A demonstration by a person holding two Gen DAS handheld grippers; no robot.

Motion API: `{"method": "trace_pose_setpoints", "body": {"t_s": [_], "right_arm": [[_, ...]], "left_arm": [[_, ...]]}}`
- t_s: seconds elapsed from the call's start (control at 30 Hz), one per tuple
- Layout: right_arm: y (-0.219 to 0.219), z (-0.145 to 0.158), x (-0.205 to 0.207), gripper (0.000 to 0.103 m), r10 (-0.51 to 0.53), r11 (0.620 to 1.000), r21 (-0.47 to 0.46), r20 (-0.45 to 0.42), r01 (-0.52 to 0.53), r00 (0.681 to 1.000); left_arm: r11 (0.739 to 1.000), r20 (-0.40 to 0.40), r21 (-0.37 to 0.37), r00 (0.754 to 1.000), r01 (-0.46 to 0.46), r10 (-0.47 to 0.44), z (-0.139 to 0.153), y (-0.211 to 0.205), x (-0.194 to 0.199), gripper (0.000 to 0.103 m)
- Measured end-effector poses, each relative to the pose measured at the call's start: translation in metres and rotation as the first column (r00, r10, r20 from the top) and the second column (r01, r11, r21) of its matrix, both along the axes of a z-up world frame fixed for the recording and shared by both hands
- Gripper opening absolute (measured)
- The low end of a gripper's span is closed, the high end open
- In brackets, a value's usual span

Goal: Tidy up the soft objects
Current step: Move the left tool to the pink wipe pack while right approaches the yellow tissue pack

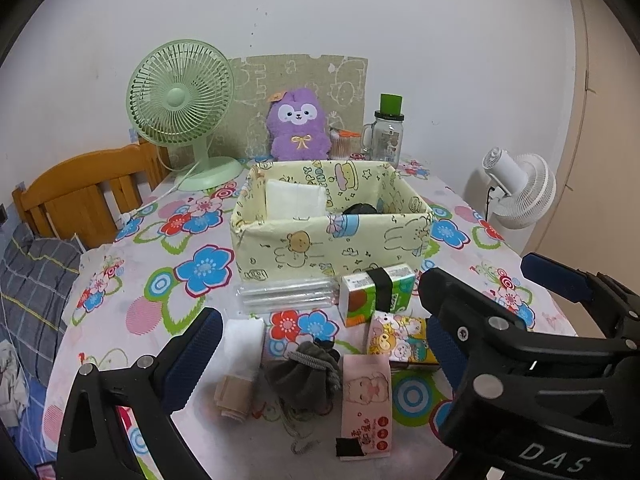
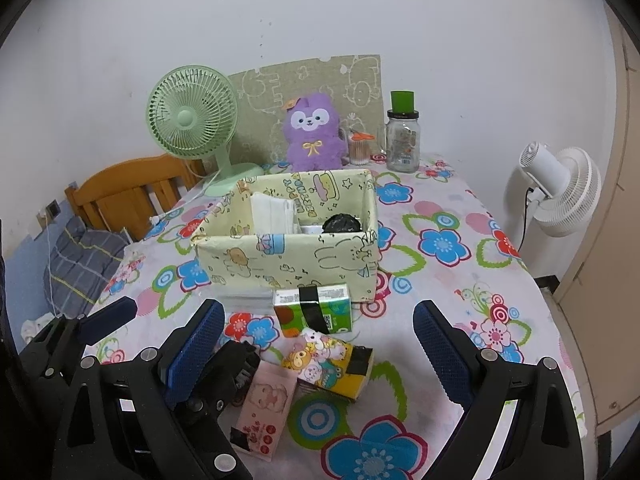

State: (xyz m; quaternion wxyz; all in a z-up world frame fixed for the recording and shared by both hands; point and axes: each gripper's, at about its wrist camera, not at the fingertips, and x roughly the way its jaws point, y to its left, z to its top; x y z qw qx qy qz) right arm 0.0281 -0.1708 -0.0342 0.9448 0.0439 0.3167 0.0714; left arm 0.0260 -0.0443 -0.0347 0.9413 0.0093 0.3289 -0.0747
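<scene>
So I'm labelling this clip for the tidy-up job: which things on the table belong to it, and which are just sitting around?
Belongs to the job:
yellow storage box
green tissue pack
cartoon tissue pack
pink tissue pack
grey pouch
white folded cloth
beige roll

Just lying about:
green fan
purple plush
glass jar
white fan
clear plastic case

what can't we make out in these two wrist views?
- Dark round object in the storage box: mostly hidden by the box's front wall in both views; identity unclear.
- Grey pouch: hidden behind the left gripper in the right wrist view.
- Pink tissue pack: print too small to read.
- Clear case: contents indistinct.
</scene>
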Motion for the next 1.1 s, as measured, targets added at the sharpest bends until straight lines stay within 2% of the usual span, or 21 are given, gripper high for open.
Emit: {"method": "trace_pose_setpoints", "body": {"t_s": [0.3,0.8,1.03,1.1], "right_arm": [[-0.004,-0.016,-0.008,0.097,0.001,1.0,0.001,0.0,-0.001,1.0],[-0.005,-0.045,-0.007,0.097,0.038,0.999,0.024,-0.035,-0.037,0.999],[-0.001,-0.057,-0.008,0.097,0.051,0.999,-0.004,-0.049,-0.051,0.997],[0.0,-0.062,-0.007,0.097,0.051,0.999,-0.012,-0.059,-0.051,0.997]], "left_arm": [[0.999,-0.004,0.027,1.0,-0.024,0.024,-0.015,-0.003,-0.008,0.103],[0.999,-0.058,-0.011,0.998,-0.037,0.036,-0.042,0.0,-0.014,0.102],[0.999,-0.109,0.009,0.993,-0.038,0.039,-0.059,-0.003,-0.011,0.094],[0.999,-0.128,0.007,0.991,-0.04,0.041,-0.064,-0.002,-0.009,0.088]]}}
